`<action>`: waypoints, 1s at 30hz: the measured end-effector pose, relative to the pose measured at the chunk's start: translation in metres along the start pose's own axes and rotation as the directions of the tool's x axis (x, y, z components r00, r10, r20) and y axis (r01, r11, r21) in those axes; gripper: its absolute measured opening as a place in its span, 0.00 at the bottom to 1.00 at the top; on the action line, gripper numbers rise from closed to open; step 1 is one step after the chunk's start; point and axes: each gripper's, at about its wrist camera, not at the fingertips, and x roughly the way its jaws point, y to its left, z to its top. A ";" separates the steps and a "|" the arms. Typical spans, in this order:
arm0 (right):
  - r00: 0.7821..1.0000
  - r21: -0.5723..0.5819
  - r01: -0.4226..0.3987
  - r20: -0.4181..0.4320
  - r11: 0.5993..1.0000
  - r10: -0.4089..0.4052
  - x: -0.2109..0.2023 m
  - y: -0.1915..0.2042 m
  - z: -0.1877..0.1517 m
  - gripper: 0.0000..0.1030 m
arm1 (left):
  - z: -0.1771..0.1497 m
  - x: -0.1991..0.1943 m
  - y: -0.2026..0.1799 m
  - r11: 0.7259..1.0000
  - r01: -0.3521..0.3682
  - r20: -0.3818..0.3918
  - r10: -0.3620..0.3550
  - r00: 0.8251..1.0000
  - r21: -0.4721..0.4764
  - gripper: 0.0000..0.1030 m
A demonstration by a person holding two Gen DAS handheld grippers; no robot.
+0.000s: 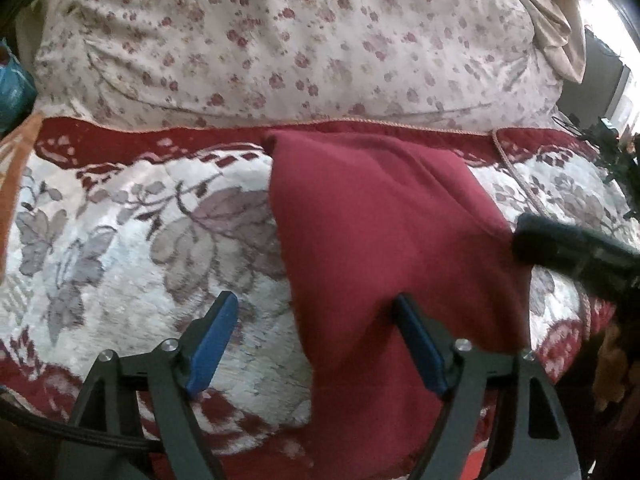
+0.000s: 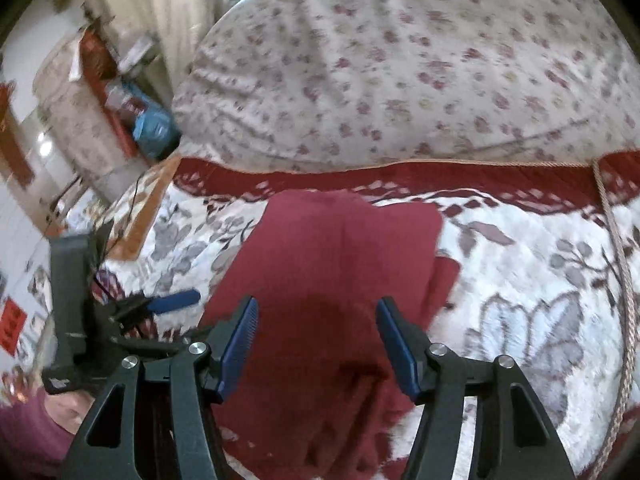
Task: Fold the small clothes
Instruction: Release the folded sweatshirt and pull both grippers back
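Observation:
A dark red garment (image 1: 380, 240) lies folded and flat on a white and red flowered blanket (image 1: 120, 232). My left gripper (image 1: 316, 304) hovers over the garment's left edge, open, its blue pads (image 1: 212, 344) apart with nothing pressed between them. In the right wrist view the same red garment (image 2: 332, 264) lies under my right gripper (image 2: 316, 308), which is open with blue pads (image 2: 240, 344) clear of the cloth. The left gripper (image 2: 176, 300) shows at the left of that view. The right gripper's black body (image 1: 572, 252) juts in at the right of the left wrist view.
A quilt with small rose prints (image 1: 280, 40) is heaped behind the blanket. A braided cord (image 2: 624, 300) runs down the blanket's right side. A blue bag (image 2: 154, 128) and cluttered furniture stand beyond the bed's left. A purple sleeve (image 2: 28, 428) shows at lower left.

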 end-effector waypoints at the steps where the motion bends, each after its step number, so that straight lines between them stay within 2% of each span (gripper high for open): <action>1: 1.000 -0.016 0.000 -0.011 1.000 -0.001 0.005 0.003 -0.001 0.64 | 0.000 -0.002 0.002 1.000 -0.017 0.007 0.017 1.000 -0.001 0.77; 4: 0.998 -0.057 0.050 -0.043 0.997 -0.053 0.020 0.006 -0.007 0.63 | 0.002 -0.004 0.004 0.999 -0.037 0.011 0.037 0.999 0.000 0.78; 9: 0.971 -0.140 0.202 -0.102 0.969 -0.217 0.041 0.001 -0.022 0.62 | 0.002 -0.011 0.003 0.996 -0.086 0.047 0.085 0.995 0.004 0.78; 17: 0.968 -0.117 0.225 -0.082 0.967 -0.235 0.025 0.000 -0.025 0.62 | 0.001 -0.027 0.004 0.994 -0.113 0.099 0.114 0.989 -0.015 0.79; 21: 0.969 -0.099 0.238 -0.044 0.966 -0.244 0.006 0.010 -0.022 0.63 | 0.002 -0.038 0.004 0.991 -0.134 0.132 0.137 0.982 -0.030 0.79; 23: 0.967 -0.087 0.249 -0.027 0.965 -0.252 -0.001 0.015 -0.021 0.72 | 0.003 -0.043 0.004 0.989 -0.141 0.144 0.145 0.979 -0.038 0.84; 27: 0.961 -0.074 0.275 0.022 0.959 -0.274 -0.015 0.023 -0.016 0.77 | 0.003 -0.055 0.004 0.987 -0.152 0.174 0.158 0.972 -0.051 0.85; 30: 0.955 -0.057 0.294 0.052 0.954 -0.291 -0.022 0.028 -0.014 0.85 | 0.003 -0.062 0.005 0.987 -0.150 0.185 0.159 0.970 -0.064 0.87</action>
